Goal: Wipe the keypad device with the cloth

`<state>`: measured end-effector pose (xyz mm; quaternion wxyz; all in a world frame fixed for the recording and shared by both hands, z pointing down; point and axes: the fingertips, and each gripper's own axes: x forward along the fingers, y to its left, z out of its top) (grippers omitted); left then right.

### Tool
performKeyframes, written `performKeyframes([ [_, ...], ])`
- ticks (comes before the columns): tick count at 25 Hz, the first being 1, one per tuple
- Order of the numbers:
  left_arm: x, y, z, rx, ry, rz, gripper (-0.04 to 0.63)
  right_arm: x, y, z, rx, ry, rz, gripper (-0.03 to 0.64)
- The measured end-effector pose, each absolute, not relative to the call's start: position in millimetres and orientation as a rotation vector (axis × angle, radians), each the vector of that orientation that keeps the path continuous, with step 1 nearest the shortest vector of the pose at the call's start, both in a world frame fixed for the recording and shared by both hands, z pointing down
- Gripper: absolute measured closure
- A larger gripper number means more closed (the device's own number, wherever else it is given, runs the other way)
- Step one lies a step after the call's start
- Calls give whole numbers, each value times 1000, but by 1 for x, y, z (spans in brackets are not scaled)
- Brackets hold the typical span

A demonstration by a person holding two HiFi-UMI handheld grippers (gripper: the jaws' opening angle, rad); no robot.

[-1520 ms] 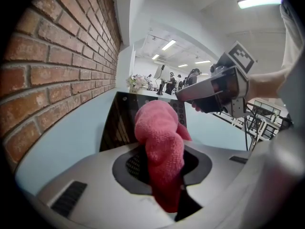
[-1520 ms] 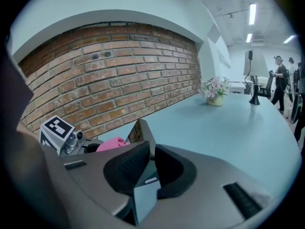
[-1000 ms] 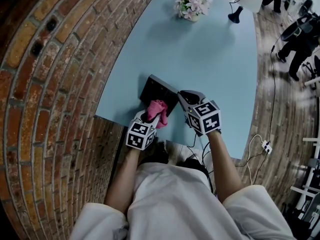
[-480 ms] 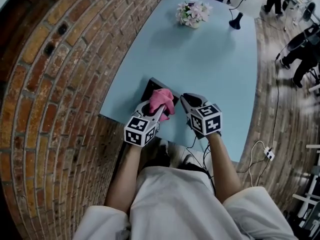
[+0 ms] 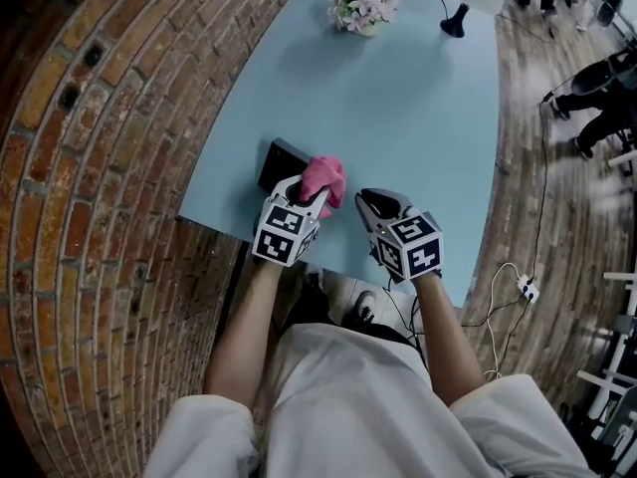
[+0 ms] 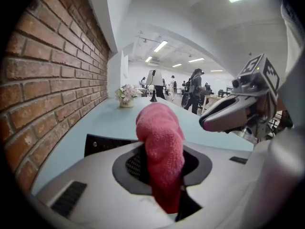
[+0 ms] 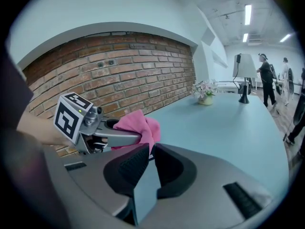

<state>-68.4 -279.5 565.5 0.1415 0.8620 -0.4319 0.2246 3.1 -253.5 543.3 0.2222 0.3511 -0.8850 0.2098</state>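
Note:
A black keypad device (image 5: 280,163) lies near the front left corner of the light blue table (image 5: 418,118). My left gripper (image 5: 315,199) is shut on a bunched pink cloth (image 5: 324,178), which is at the device's right end; contact is not visible. In the left gripper view the cloth (image 6: 160,142) sticks up between the jaws, with the device (image 6: 101,144) behind it to the left. My right gripper (image 5: 379,205) hovers to the right of the cloth near the table's front edge, jaws together on nothing. The right gripper view shows the left gripper (image 7: 108,135) and the cloth (image 7: 144,127) just ahead.
A pot of flowers (image 5: 360,6) and a black lamp base (image 5: 454,23) stand at the table's far end. A brick wall (image 5: 100,167) runs along the left side. People (image 5: 597,78) stand at the far right, and cables (image 5: 518,287) lie on the wooden floor.
My left gripper has carried the cloth from the device's near edge forward and to the right, uncovering the device's left part. The right gripper now sits farther from the device.

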Motion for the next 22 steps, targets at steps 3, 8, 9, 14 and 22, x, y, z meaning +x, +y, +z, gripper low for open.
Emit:
performKeyframes([
  [3,-69,-279,571,2462,-1276,619,454,11,-249,542,964,-2443,586,575],
  [8,-74,-272,579,2415,-1297,586,454,18,-241,537,951,-2454,588,575],
  [9,-75,-271,582,2408,-1299,588,454,17,-241,536,949,-2458,585,575],
  [14,-79,-263,596,2376,-1306,610,454,13,-242,528,928,-2475,562,575],
  [22,-89,-249,631,2290,-1296,647,454,12,-245,526,917,-2473,537,575],
])
